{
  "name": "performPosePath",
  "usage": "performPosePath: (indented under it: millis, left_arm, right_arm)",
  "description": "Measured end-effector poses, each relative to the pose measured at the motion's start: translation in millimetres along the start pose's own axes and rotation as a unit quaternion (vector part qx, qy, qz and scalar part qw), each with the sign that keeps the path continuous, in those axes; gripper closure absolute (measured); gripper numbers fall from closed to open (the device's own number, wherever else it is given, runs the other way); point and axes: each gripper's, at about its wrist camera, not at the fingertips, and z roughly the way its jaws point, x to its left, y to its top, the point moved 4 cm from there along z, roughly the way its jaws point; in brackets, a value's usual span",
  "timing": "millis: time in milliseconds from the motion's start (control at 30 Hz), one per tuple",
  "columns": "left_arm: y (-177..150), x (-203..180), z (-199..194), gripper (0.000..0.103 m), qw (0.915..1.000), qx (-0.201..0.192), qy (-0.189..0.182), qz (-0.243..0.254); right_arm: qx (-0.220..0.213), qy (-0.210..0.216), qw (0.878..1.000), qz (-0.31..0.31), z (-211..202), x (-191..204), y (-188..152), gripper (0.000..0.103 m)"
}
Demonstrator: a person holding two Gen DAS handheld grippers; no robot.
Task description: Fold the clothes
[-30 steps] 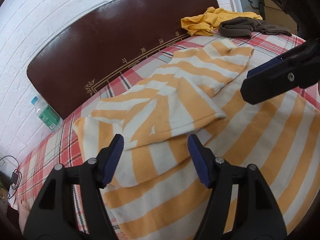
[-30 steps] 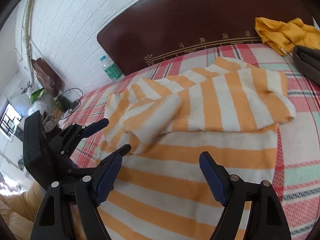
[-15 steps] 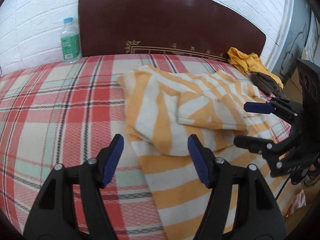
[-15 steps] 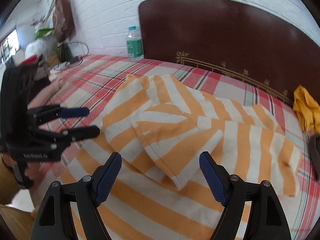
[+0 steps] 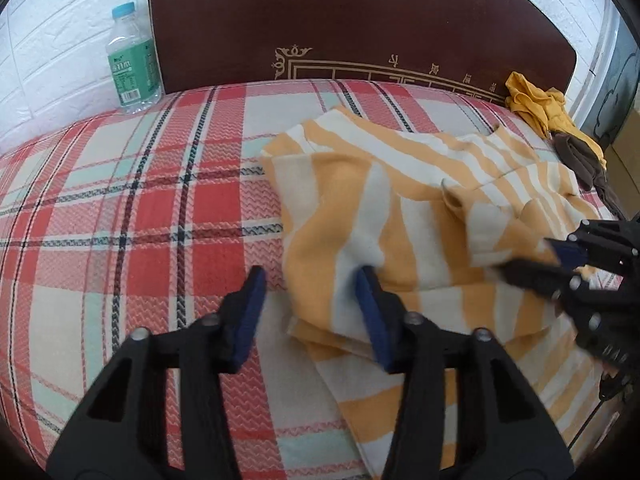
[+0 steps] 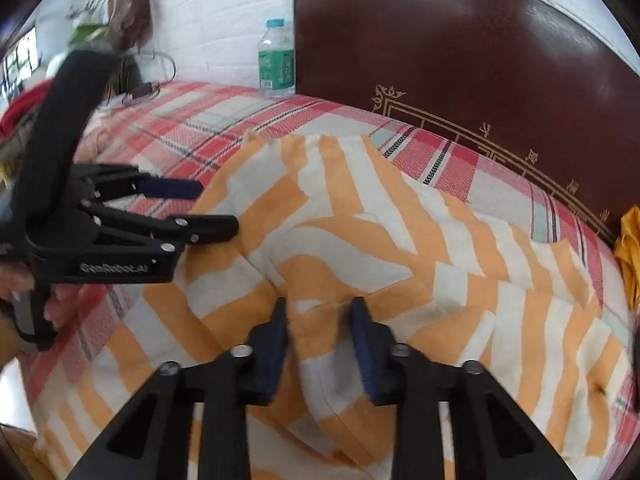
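Observation:
An orange-and-white striped garment (image 5: pixel 400 200) lies partly folded on the plaid bed; it also shows in the right wrist view (image 6: pixel 360 240). My left gripper (image 5: pixel 312 300) is open at the garment's left edge, its right finger touching the fabric and its left finger over bare bedsheet. My right gripper (image 6: pixel 320 328) is narrowly open, its jaws straddling a raised fold of the garment. Each gripper shows in the other's view: the left gripper (image 6: pixel 200 208) at the left, the right gripper (image 5: pixel 560 256) at the right.
The red plaid bedsheet (image 5: pixel 120 220) covers the bed against a dark brown headboard (image 5: pixel 360 20). A water bottle (image 5: pixel 132 64) stands by the white brick wall. A yellow cloth (image 5: pixel 536 104) and a brown cloth (image 5: pixel 580 160) lie at the far right.
Both grippers have moved down and closer to the garment. The left one reached its left edge. The right one's jaws have narrowed around a fold.

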Motion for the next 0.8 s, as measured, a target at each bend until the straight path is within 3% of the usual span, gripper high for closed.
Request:
performPosePath:
  millis: [100,200,300,400,433,467,500,533,600,733,767,800]
  left_arm:
    - [2,4,-8,0.08,0.9998,-0.014,0.012,-0.003]
    - [5,14,-14,0.083,0.9995,-0.018,0.015,-0.021]
    - [4,24,-16,0.083,0.9991,-0.017,0.016,-0.035]
    - [0,27,-19,0.081,0.9988,-0.013,-0.009,-0.046]
    - [-1,26,-22,0.078,0.9984,-0.013,-0.021,-0.051]
    - [-2,25,-25,0.06,0.9979,-0.014,-0.035,-0.053]
    - [-2,24,-28,0.035,0.9973,-0.019,-0.045,-0.055]
    - [-2,22,-32,0.026,0.9966,-0.029,-0.052,-0.057]
    - [1,15,-34,0.024,0.9968,-0.038,-0.05,-0.049]
    - [5,4,-18,0.024,0.9992,-0.017,-0.023,-0.025]
    - [6,1,-13,0.027,0.9996,-0.011,-0.016,-0.02]
    - [7,-1,-7,0.048,0.9999,-0.007,0.004,-0.013]
  right_arm:
    - [-0.058,0.028,0.994,0.09,-39,-35,0,0.091]
    - [-0.096,0.036,0.981,0.164,-72,-74,-18,0.091]
    - [-0.074,0.007,0.973,0.218,-76,-108,-57,0.088]
    - [-0.016,-0.02,0.971,0.237,-69,-124,-95,0.079]
    - [-0.006,-0.02,0.972,0.234,-68,-124,-104,0.073]
    - [-0.008,-0.013,0.971,0.238,-70,-125,-109,0.06]
    - [-0.018,0.0,0.969,0.246,-74,-125,-112,0.054]
    - [-0.028,0.013,0.967,0.253,-77,-126,-113,0.049]
    - [-0.042,0.019,0.963,0.267,-80,-132,-110,0.049]
    - [-0.047,0.022,0.957,0.285,-68,-138,-102,0.051]
    - [-0.049,0.023,0.956,0.287,-65,-137,-101,0.066]
    - [-0.05,0.023,0.956,0.289,-62,-136,-100,0.077]
